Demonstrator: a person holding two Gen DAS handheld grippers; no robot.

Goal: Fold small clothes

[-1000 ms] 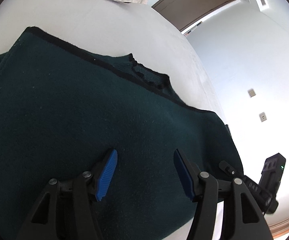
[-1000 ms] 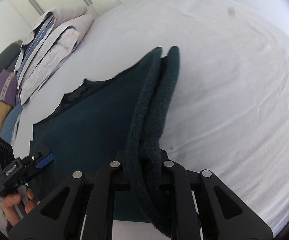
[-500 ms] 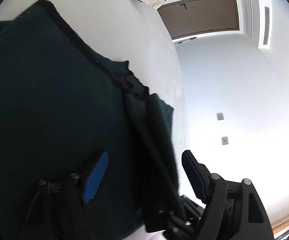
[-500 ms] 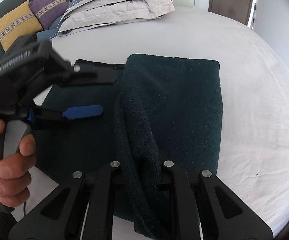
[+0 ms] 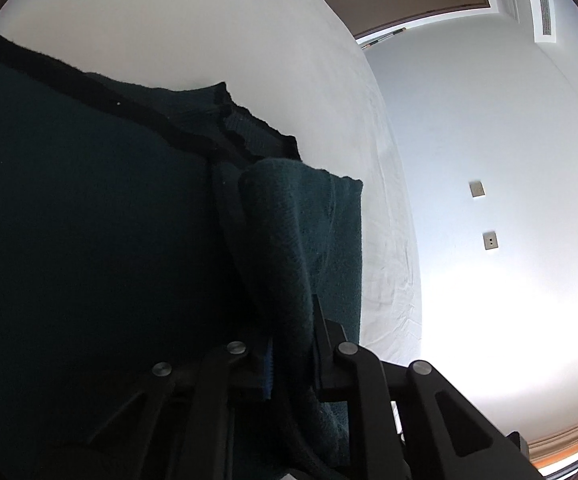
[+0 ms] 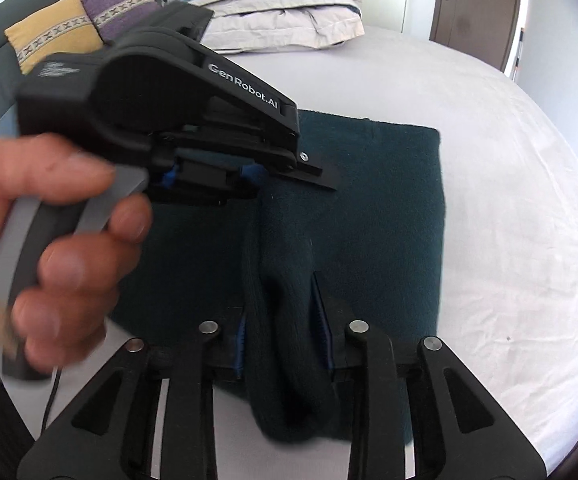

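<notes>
- The dark green sweater [image 6: 389,216] lies on a white bed sheet [image 6: 529,220], partly folded, with one thick fold of knit lifted off it and caught by both grippers.
- The left gripper [image 5: 291,364] has just been closing, and in the left wrist view its jaws are clenched on the raised ridge of sweater [image 5: 289,248], which passes between them; a strip of blue pad shows on the left side of the cloth.
- The right gripper [image 6: 283,344] has just been opening a little; the same fold still sits between its jaws, with the blue pads [image 6: 241,340] close against the knit on both sides, so it still grasps the fold.
- In the right wrist view the pinched fold runs lengthways away from the camera, up the middle of the garment towards its far edge.
- The flat part of the sweater spreads to either side of that ridge; its far edge is straight and lies across the view.
- In the left wrist view the black-trimmed neckline [image 5: 245,128] sits at the far end, pointing towards the head of the bed.
- A person's hand [image 6: 49,248] grips the grey handle of the left gripper, which reaches in from the left over the sweater.
- Beyond the sweater lie stacked pillows [image 6: 281,12], then a yellow cushion [image 6: 53,28] and a purple cushion [image 6: 123,4] on a grey sofa.
</notes>
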